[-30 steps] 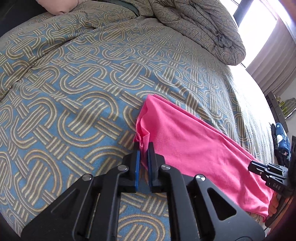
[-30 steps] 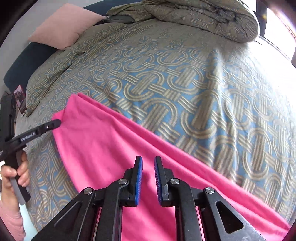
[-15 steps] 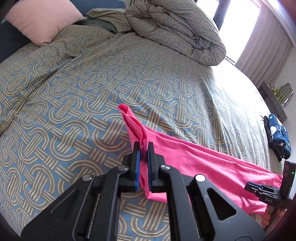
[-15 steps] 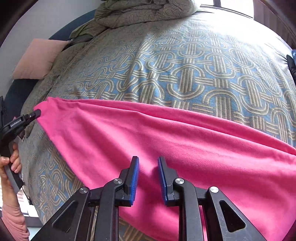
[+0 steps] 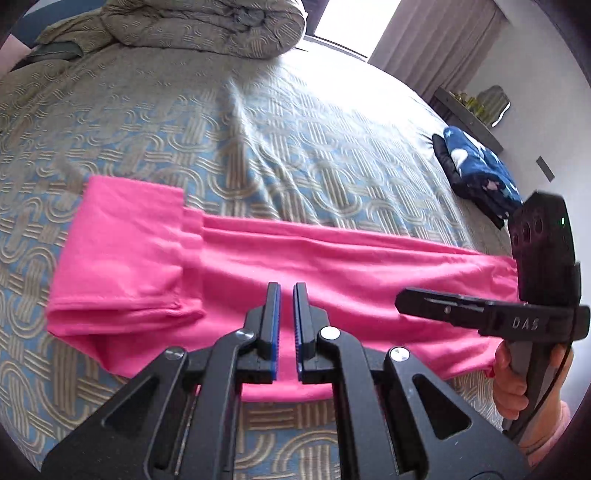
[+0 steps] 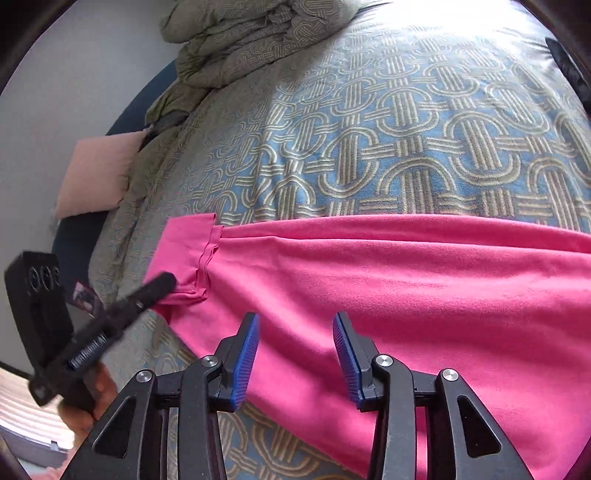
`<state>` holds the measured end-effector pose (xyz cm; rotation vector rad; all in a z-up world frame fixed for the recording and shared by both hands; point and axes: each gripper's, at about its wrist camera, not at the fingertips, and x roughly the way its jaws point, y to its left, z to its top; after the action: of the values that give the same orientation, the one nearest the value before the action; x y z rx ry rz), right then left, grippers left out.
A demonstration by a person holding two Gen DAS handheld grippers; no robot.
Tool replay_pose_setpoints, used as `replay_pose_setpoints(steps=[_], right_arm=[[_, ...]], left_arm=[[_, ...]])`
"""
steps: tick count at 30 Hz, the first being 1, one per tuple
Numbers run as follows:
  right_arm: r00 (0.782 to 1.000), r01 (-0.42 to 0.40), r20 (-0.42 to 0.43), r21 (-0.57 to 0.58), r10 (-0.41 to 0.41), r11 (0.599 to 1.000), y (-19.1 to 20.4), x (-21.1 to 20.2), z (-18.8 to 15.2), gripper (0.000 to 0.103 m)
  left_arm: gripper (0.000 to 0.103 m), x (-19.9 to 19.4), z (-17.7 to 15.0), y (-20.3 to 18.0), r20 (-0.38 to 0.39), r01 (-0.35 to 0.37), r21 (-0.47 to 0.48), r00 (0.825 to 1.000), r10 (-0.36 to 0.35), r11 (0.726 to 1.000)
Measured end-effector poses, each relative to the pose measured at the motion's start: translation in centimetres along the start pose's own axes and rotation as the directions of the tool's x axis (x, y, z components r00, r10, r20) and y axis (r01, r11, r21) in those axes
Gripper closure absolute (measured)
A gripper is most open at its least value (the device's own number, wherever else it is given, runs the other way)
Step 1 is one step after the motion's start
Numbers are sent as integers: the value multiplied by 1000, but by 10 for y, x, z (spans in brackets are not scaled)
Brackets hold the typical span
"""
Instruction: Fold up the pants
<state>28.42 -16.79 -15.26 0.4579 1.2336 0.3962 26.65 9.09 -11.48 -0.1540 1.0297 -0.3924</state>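
Bright pink pants [image 5: 332, 266] [image 6: 406, 280] lie stretched across the patterned bedspread [image 5: 258, 147]. Their left end is folded back over itself into a flat flap [image 5: 125, 251] [image 6: 188, 247]. My left gripper [image 5: 289, 286] hovers above the near middle of the pants, jaws nearly together. Pink shows through the slit, but no cloth rises into it. From the right wrist view the left gripper [image 6: 166, 281] is blurred, its tip by the flap's near corner. My right gripper [image 6: 296, 319] [image 5: 400, 300] is opening over the pants, its blue pads wide apart with nothing pinched between them.
A rolled duvet [image 5: 207, 26] lies at the head of the bed, with a pink pillow [image 6: 96, 173] to the left. A dark blue folded garment [image 5: 476, 173] sits at the right edge, near curtains [image 5: 436, 40] and a shelf [image 5: 469, 110].
My left gripper swept rightward with the leg end, which now lies folded flat on the pants. The right gripper's jaws spread from almost closed to wide apart.
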Motion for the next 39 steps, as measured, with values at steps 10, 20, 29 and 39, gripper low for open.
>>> replay_pose_setpoints(steps=[10, 20, 29, 39], right_arm=[[985, -134, -111, 18, 135, 991, 20, 40, 8, 56], [945, -198, -269, -12, 188, 980, 78, 120, 36, 52], [929, -226, -303, -7, 213, 974, 108, 161, 61, 35], [952, -204, -247, -84, 178, 975, 138, 158, 65, 100]], left_arm=[[88, -43, -18, 53, 70, -217, -68, 973, 221, 974], [50, -53, -42, 125, 62, -285, -103, 954, 292, 953], [48, -22, -37, 120, 40, -188, -79, 981, 191, 979], [48, -18, -29, 129, 60, -211, -136, 974, 221, 968]])
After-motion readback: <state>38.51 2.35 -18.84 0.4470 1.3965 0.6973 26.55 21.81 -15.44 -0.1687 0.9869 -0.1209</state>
